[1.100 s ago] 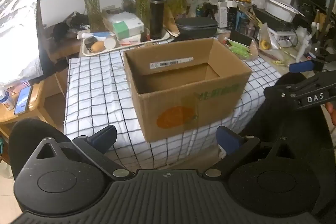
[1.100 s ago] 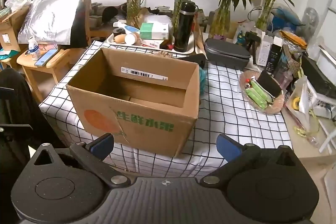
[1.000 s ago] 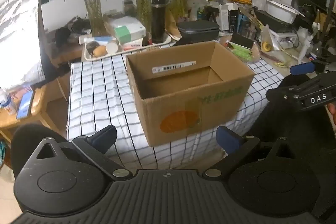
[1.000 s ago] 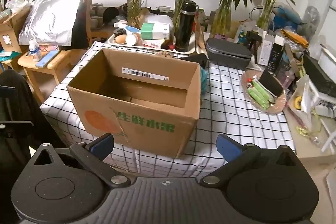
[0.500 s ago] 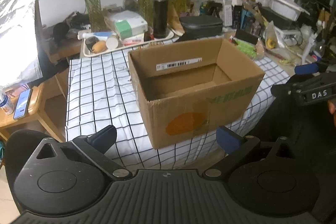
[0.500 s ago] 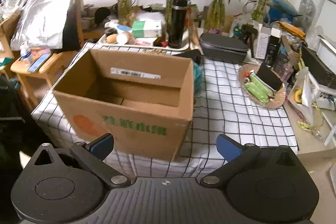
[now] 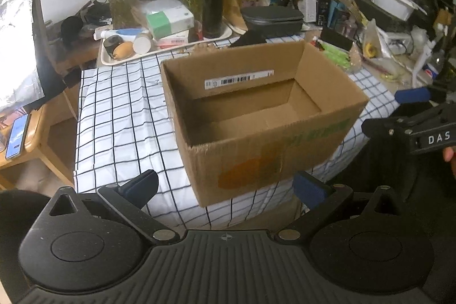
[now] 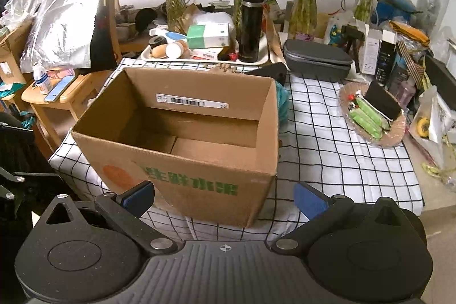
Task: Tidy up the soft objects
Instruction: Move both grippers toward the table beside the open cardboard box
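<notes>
Nearest, the left gripper [image 7: 225, 187] and right gripper [image 8: 223, 197] both gape wide, holding nothing. Just beyond sits an open, empty box [image 8: 199, 155] on the checked cloth [image 8: 327, 138]. A teal soft thing [image 8: 282, 101] peeks out behind the box's right wall; a flask [image 8: 250, 24] stands farther back.

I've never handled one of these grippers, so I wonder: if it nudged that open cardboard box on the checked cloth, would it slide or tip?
The cardboard box looks empty, so probably light and easy to slide. It sits wide and low, so tipping seems unlikely. Its thin walls may flex.
</notes>
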The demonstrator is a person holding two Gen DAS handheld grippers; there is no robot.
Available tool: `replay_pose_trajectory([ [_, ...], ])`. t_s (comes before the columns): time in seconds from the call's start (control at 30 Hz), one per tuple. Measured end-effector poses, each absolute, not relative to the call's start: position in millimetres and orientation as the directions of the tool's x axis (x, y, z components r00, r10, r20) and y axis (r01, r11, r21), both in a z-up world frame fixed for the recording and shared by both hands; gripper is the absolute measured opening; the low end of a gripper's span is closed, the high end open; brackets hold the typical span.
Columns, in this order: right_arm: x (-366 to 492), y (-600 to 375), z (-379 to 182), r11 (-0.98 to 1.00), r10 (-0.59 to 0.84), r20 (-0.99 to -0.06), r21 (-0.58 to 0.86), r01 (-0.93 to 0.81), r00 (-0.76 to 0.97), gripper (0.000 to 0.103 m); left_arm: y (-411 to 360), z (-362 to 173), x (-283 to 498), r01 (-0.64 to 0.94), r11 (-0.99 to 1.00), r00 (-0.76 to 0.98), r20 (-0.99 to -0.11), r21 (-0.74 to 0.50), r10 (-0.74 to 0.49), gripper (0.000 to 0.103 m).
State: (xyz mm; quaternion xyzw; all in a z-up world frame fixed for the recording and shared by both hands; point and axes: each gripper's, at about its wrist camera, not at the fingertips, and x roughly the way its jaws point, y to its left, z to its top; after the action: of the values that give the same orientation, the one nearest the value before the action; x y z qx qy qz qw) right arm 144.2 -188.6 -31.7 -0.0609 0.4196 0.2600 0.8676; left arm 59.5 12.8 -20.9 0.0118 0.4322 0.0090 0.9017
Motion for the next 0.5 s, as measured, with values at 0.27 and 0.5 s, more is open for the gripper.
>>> replay_pose_trajectory([
  [0.27, 163, -187, -33, 0.858, 0.405, -0.765, 0.129, -0.497, 0.5, 0.103, 14, -16, 77, -0.053, 0.995, 0.649, -0.754, 0.085, 0.099, 0.103],
  [0.5, 179, -187, -35, 0.846, 0.447, -0.763, 0.192, -0.497, 0.467, 0.103, 22, -12, 89, -0.071, 0.994, 0.651, -0.751, 0.084, 0.11, 0.103],
])
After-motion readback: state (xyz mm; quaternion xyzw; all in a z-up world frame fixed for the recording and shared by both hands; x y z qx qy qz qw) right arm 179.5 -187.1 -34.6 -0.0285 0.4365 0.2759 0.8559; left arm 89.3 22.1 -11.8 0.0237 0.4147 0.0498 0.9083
